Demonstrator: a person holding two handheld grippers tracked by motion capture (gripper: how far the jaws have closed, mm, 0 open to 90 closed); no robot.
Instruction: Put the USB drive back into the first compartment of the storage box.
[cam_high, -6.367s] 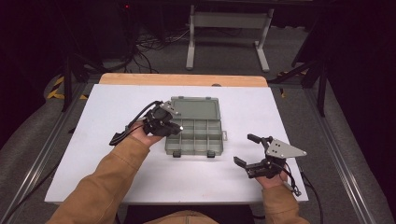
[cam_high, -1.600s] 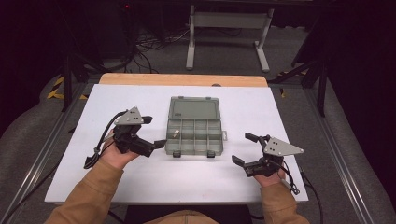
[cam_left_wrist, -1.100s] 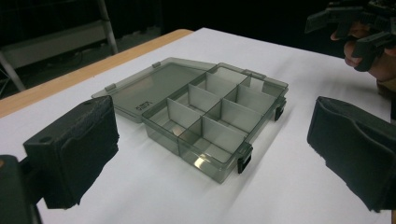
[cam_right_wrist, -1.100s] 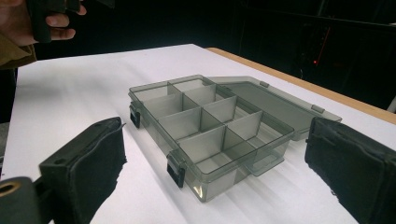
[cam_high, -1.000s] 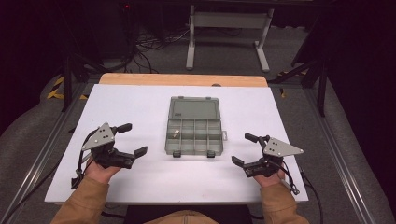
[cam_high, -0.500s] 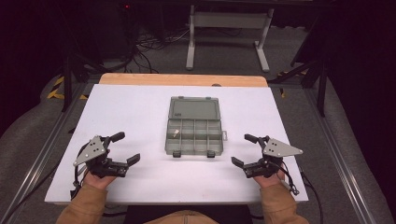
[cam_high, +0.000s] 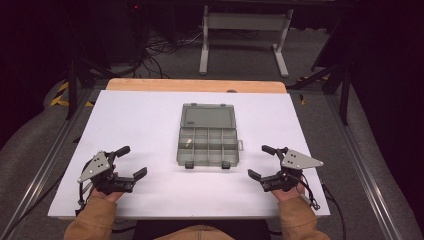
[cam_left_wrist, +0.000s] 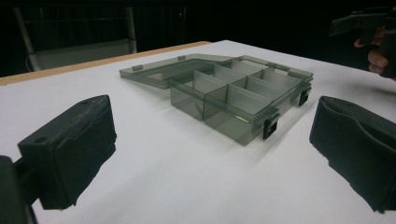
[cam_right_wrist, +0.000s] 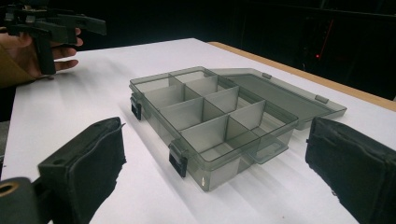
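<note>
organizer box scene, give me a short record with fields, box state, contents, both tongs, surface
box: grey clear organizer box, mid table
lid: open, laid flat on the far side
latches: two black ones on the near edge, undone
contents: one small pale item in a left compartment; other compartments look empty
left tongs: open, holding nothing, left of the box and apart from it
right tongs: open, holding nothing, right of the box and apart from it
surface: white table, wooden strip at the far edge
</note>
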